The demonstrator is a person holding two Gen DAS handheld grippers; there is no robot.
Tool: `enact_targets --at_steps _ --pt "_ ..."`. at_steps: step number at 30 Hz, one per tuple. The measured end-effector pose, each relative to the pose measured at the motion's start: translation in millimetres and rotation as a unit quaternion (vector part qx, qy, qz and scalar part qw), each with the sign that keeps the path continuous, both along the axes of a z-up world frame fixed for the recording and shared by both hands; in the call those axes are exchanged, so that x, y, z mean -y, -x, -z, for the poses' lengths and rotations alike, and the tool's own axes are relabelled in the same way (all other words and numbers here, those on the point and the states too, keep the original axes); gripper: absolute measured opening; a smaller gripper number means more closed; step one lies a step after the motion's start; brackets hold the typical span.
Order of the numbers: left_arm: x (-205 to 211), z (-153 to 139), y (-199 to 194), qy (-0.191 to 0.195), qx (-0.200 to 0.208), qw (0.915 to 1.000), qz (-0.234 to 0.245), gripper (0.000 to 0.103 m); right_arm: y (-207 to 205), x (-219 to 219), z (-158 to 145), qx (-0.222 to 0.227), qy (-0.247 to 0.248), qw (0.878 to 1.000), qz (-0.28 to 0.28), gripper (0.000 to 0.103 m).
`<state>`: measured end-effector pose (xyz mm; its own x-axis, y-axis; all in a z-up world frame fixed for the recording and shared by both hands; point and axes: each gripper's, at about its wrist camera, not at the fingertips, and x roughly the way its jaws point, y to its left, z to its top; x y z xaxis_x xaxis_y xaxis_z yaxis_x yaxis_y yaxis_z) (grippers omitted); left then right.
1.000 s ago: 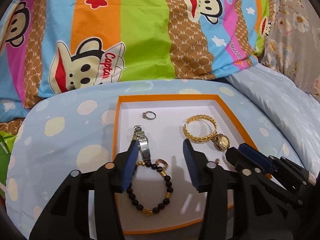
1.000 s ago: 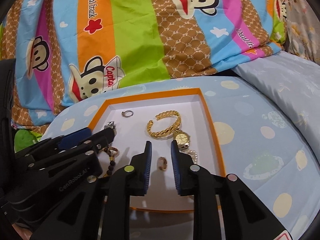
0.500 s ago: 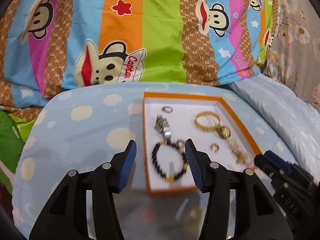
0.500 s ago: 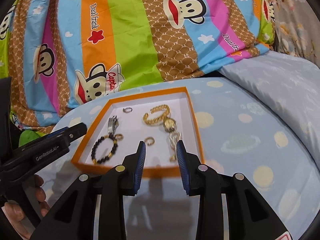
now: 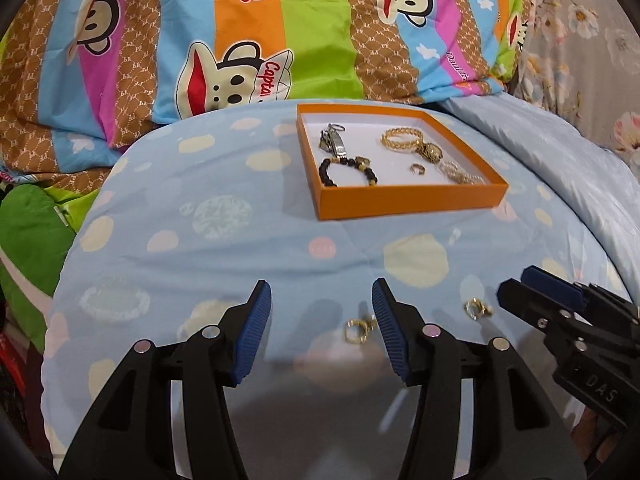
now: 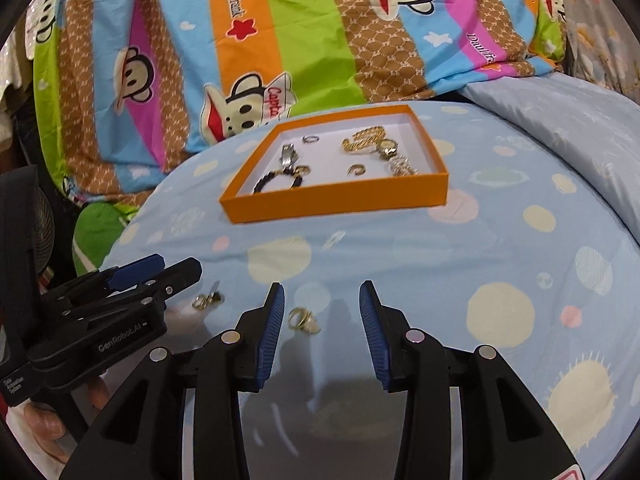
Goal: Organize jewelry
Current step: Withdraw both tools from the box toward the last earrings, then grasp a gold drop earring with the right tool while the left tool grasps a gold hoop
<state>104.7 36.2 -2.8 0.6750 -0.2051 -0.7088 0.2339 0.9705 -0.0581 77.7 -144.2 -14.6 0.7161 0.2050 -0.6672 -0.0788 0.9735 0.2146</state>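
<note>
An orange box (image 5: pixel 408 198) (image 6: pixel 336 200) sits on the blue bedding and holds a black bead bracelet (image 5: pixel 348 170), a silver watch (image 5: pixel 334 142), a gold bangle (image 5: pixel 402 138), a gold watch (image 6: pixel 390 150) and small rings. Two gold ear pieces lie loose on the bedding near me. One (image 5: pixel 358 328) (image 6: pixel 206 300) lies between my open left gripper's (image 5: pixel 318 320) fingers, close to the right pad. The other (image 5: pixel 476 308) (image 6: pixel 304 320) lies between my open right gripper's (image 6: pixel 322 316) fingers, close to the left pad. Both grippers are empty.
A striped monkey-print quilt (image 5: pixel 280 32) is piled behind the box. A pale blue pillow (image 5: pixel 560 168) lies to the right. Green fabric (image 5: pixel 32 232) hangs off the left side. A dark fan (image 6: pixel 24 224) stands at the far left of the right wrist view.
Both grippers have pulled back from over the box toward the near edge of the bedding. The right gripper has opened wider. The two loose ear pieces have come into view.
</note>
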Motion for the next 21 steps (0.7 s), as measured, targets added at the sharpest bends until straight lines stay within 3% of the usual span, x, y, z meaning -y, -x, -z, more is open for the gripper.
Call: enact_targets --at_steps 13,21 --pt "-2 8 4 -0.004 -0.026 0.9996 0.005 0.053 -12 -27 12 -0.047 0.079 0.996 -0.018 0.037" --pt "0 10 4 -0.006 -0.032 0.9994 0.011 0.053 -14 -34 13 -0.049 0.104 0.993 -0.016 0.022"
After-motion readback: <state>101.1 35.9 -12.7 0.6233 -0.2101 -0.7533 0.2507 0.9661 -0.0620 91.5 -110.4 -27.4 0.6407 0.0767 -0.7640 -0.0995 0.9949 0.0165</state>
